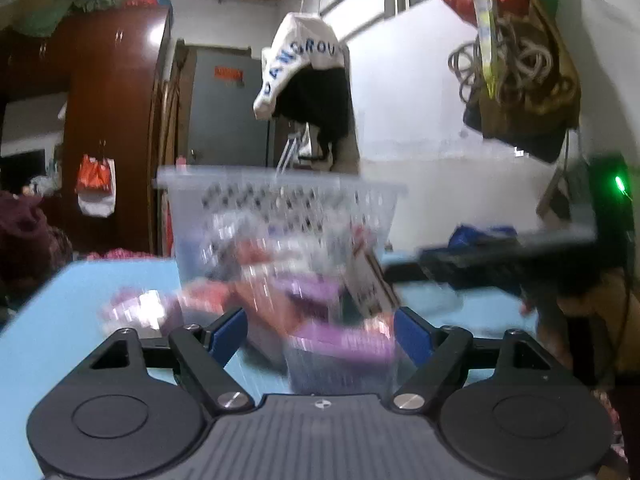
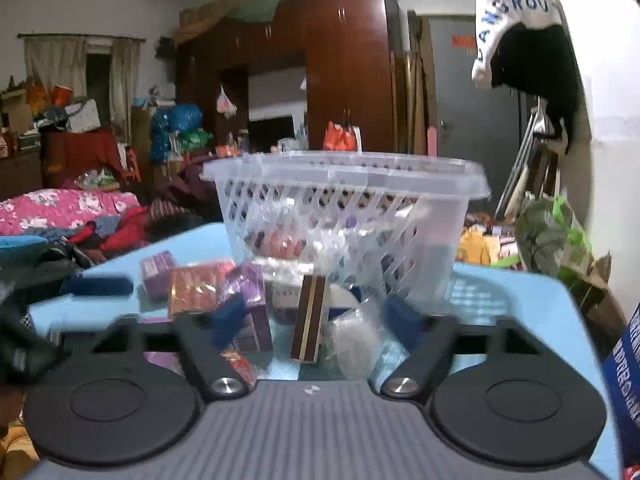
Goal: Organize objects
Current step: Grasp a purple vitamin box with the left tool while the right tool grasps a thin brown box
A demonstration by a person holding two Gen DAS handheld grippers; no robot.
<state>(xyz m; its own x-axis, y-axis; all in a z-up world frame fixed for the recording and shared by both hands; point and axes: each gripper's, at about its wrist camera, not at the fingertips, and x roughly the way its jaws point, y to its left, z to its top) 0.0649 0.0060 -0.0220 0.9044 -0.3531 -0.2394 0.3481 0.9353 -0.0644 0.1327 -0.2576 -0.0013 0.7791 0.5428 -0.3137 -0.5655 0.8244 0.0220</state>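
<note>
A clear plastic basket (image 2: 344, 216) stands on the light blue table (image 2: 520, 300), with some packets inside; it also shows blurred in the left wrist view (image 1: 280, 208). In front of it lie purple packets (image 2: 252, 304), an orange packet (image 2: 192, 288), a brown striped box (image 2: 308, 320) standing upright, and a clear wrapped item (image 2: 356, 336). My right gripper (image 2: 316, 320) is open above these items, holding nothing. My left gripper (image 1: 320, 336) is open over blurred purple and orange packets (image 1: 336, 340). The other gripper (image 1: 500, 264) crosses the left wrist view at right.
A dark wooden wardrobe (image 2: 344, 72) stands behind. Piled clothes and bedding (image 2: 60, 216) lie to the left of the table. A white bag (image 2: 516, 20) hangs at upper right. Bags and boxes (image 2: 552, 236) sit off the table's right edge.
</note>
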